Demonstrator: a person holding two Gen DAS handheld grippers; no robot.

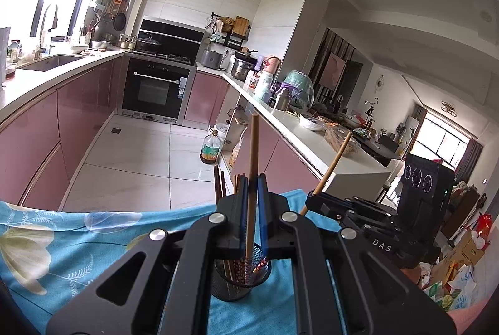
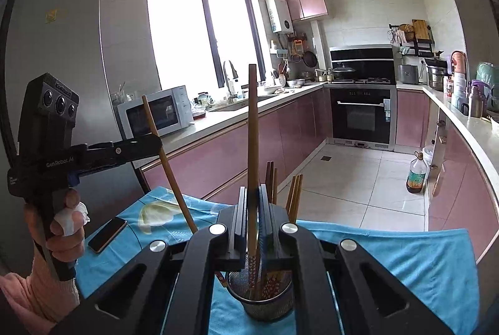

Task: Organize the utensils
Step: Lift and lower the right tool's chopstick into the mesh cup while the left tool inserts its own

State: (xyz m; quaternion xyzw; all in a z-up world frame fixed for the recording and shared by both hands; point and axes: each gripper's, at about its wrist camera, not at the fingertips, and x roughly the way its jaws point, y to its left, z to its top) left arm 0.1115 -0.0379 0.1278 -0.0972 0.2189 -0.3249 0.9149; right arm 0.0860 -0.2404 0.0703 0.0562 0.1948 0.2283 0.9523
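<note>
While each hand-held gripper pinches one long wooden chopstick, both sticks stand over a mesh cup on the desk. The left hand-held gripper (image 1: pixel 252 188) is squeezed tight on its chopstick (image 1: pixel 253 154), which points up, and the stick's patterned bottom end hangs inside the dark mesh cup (image 1: pixel 241 279). The right hand-held gripper (image 2: pixel 252 197) is squeezed tight on another chopstick (image 2: pixel 252 129), also upright, with its low end in the same cup (image 2: pixel 260 300). More chopsticks (image 2: pixel 294 194) stand in the cup and lean out past the fingers.

Only the right wrist view shows a phone (image 2: pixel 107 234) lying on the blue flowered cloth (image 2: pixel 389 257), a microwave (image 2: pixel 154 113), a big window (image 2: pixel 199 32) and the person's hand (image 2: pixel 62 229) around the left handle. Only the left wrist view shows the long crowded counter (image 1: pixel 312 126) and a living room far behind.

The cup sits near the far edge of the desk, where the cloth ends and the tiled floor (image 1: pixel 140 154) starts. An oil bottle (image 1: pixel 210 149) stands on the floor by the cabinets. The floor between the cabinets looks wide.
</note>
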